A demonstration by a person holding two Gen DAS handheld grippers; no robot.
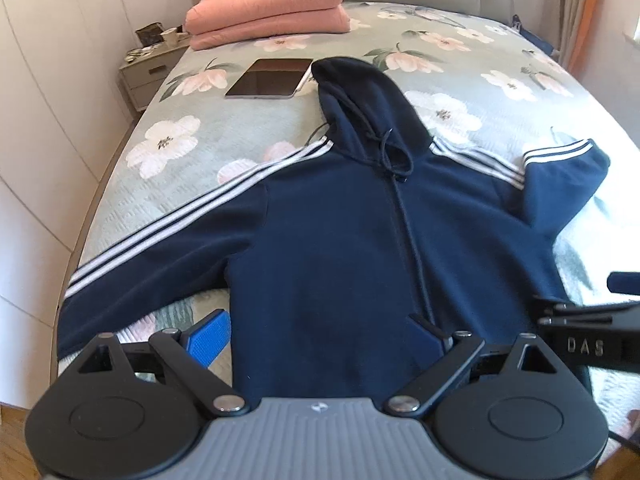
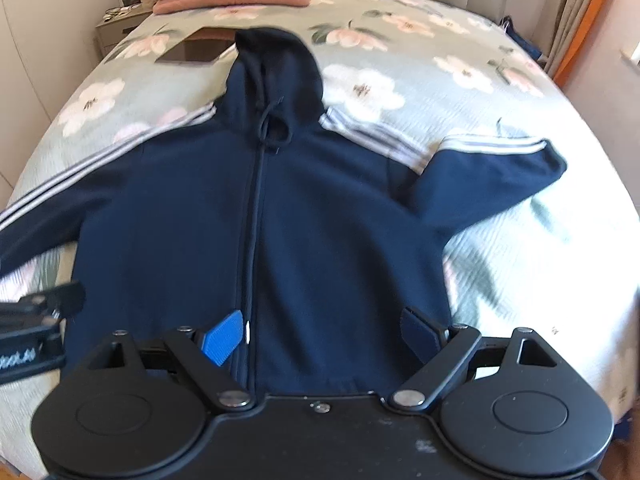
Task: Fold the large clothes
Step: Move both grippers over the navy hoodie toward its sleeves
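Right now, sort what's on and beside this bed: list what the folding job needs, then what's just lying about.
For the job:
- navy hoodie, spread flat, zipped, one sleeve bent back
- left gripper, open over its hem
- right gripper, open over its hem

Lying about:
- tablet beside the hood
- folded pink blanket by the headboard
- nightstand with clutter

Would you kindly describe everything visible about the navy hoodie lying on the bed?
The navy hoodie lies front-up and spread flat on the floral bedspread, hood toward the headboard. It looks like soft fleece, with a full front zip, dark drawcords and three white stripes along each sleeve. One sleeve stretches straight toward the bed's edge; the other is bent back at the elbow. Its hood tip overlaps a corner of the tablet. Nothing grips it.
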